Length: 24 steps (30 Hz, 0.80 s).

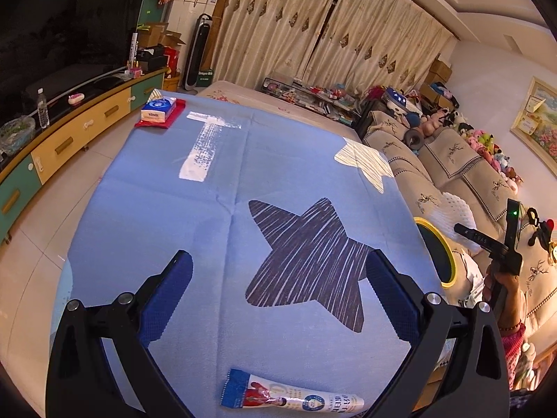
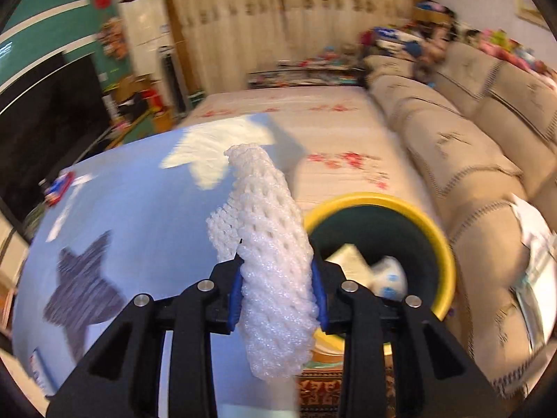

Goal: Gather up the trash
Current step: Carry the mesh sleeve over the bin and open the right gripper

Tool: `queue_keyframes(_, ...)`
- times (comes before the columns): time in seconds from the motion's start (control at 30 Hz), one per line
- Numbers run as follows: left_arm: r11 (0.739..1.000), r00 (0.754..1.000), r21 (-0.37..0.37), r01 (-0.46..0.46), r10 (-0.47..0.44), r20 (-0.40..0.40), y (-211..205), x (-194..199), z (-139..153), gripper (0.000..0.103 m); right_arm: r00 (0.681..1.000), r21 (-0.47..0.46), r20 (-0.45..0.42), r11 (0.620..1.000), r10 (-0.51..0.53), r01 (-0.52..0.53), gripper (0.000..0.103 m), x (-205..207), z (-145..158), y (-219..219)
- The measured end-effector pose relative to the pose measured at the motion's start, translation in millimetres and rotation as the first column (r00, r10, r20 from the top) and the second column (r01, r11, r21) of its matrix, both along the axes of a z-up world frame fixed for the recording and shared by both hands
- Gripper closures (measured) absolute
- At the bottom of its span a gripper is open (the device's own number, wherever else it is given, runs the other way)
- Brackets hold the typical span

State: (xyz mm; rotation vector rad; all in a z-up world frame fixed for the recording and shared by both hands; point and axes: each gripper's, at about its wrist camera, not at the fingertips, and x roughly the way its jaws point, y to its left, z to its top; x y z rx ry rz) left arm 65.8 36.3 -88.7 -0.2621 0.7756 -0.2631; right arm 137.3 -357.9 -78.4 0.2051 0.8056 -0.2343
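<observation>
1. I am working over a low table covered in a blue cloth (image 1: 167,209) printed with stars; a sofa (image 2: 470,181) runs along its right side.
2. My right gripper (image 2: 276,289) has its blue pads pinched on a white foam net (image 2: 268,244), the sleeve kind that wraps fruit. The net stands up between the jaws and flops past them at both ends, clear of the cloth.
3. Just beyond and to the right of the net sits a bin (image 2: 435,230) with a yellow rim and dark inside, between table and sofa. Crumpled white litter already lies in it.
4. The right view is blurred, so I cannot tell if the net is over the bin's mouth yet.
5. My left gripper (image 1: 278,296) hangs above the cloth with its jaws spread wide and nothing between them.
6. Near its base lies a flattened tube (image 1: 292,397), blue at one end, flat on the cloth.
7. I judge the step in hand to be carrying the net to the bin.
8. Next move: bring the net squarely over the mouth, then release. The net is light and springy, so it may cling to a pad or bounce off the rim.
9. After that, the tube looks like the left gripper's pick-up.
</observation>
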Motion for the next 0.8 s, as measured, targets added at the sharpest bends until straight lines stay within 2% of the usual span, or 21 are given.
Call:
queue_keyframes(0.23, 1.000, 1.000, 0.016, 0.023, -0.023, -0.018, -20.7, 9.5, -0.5, 0.005, 0.989, 0.017, -0.106, 0.994, -0.107, 0.109, 0.071, 11.4, -52.0, -61.7)
queue_keyframes(0.43, 0.998, 0.999, 0.044, 0.049, -0.048, -0.023, -39.6, 12.3, 1.1, 0.005, 0.979, 0.048, -0.152, 0.988, -0.139, 0.147, 0.070, 24.7, -90.9, -82.0)
queue_keyframes(0.67, 0.995, 0.997, 0.063, 0.072, -0.070, -0.033, -56.8, 15.0, 0.9, 0.005, 0.974, 0.044, -0.170, 0.986, -0.150, 0.160, 0.065, 31.5, -106.4, -90.5)
queue_keyframes(0.77, 0.994, 0.996, 0.069, 0.082, -0.080, -0.038, -62.3, 15.6, 0.1, 0.005, 0.971, 0.020, -0.175, 0.986, -0.162, 0.168, 0.059, 33.3, -107.6, -90.4)
queue_keyframes(0.8, 0.994, 0.996, 0.072, 0.086, -0.083, -0.038, -64.8, 15.7, 0.1, 0.005, 0.971, 0.011, -0.174, 0.985, -0.166, 0.171, 0.053, 33.4, -107.1, -89.3)
